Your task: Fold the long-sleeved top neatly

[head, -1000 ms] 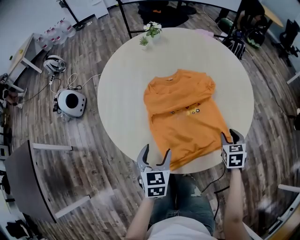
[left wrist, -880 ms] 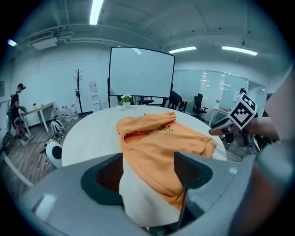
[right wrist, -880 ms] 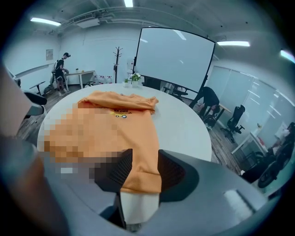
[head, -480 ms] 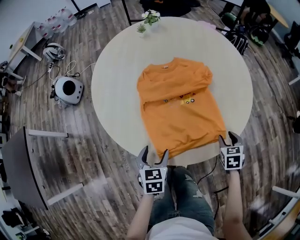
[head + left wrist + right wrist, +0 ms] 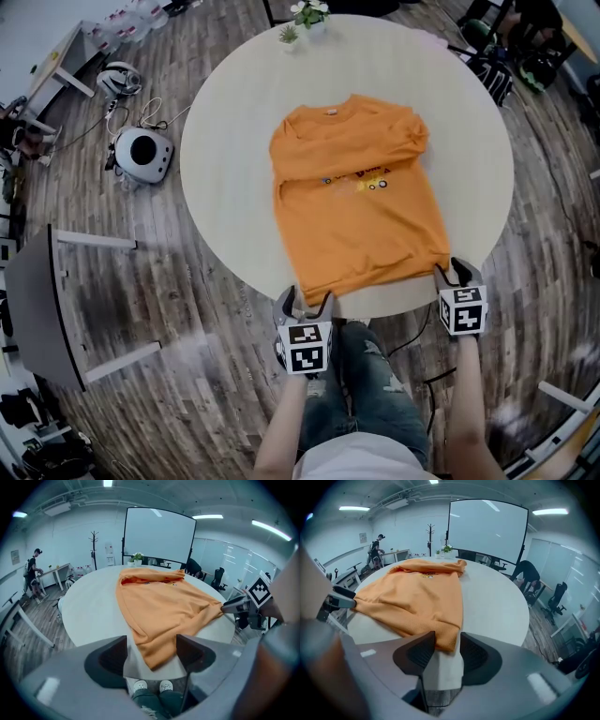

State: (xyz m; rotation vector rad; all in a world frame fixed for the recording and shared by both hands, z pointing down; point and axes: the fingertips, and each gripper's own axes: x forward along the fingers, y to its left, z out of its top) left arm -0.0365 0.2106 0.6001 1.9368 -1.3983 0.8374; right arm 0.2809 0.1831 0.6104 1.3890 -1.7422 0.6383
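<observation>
An orange long-sleeved top (image 5: 356, 187) lies flat on a round pale table (image 5: 225, 178), both sleeves folded in across the chest and the hem toward me. My left gripper (image 5: 305, 300) stands open at the hem's left corner. In the left gripper view the corner of the top (image 5: 159, 602) lies between the wide jaws of the left gripper (image 5: 151, 651). My right gripper (image 5: 455, 272) is at the hem's right corner. In its own view the right gripper (image 5: 447, 651) has its jaws narrowed but apart, with the top's (image 5: 417, 597) ribbed corner between the tips.
A small potted plant (image 5: 307, 14) stands at the table's far edge. On the wooden floor to the left are a round white device (image 5: 141, 150) with cables and a grey panel (image 5: 37, 309). Chairs and bags (image 5: 492, 80) crowd the far right. My legs are under the near edge.
Both grippers have moved forward from just off the table's near edge up to the hem's two corners. The top lies as before.
</observation>
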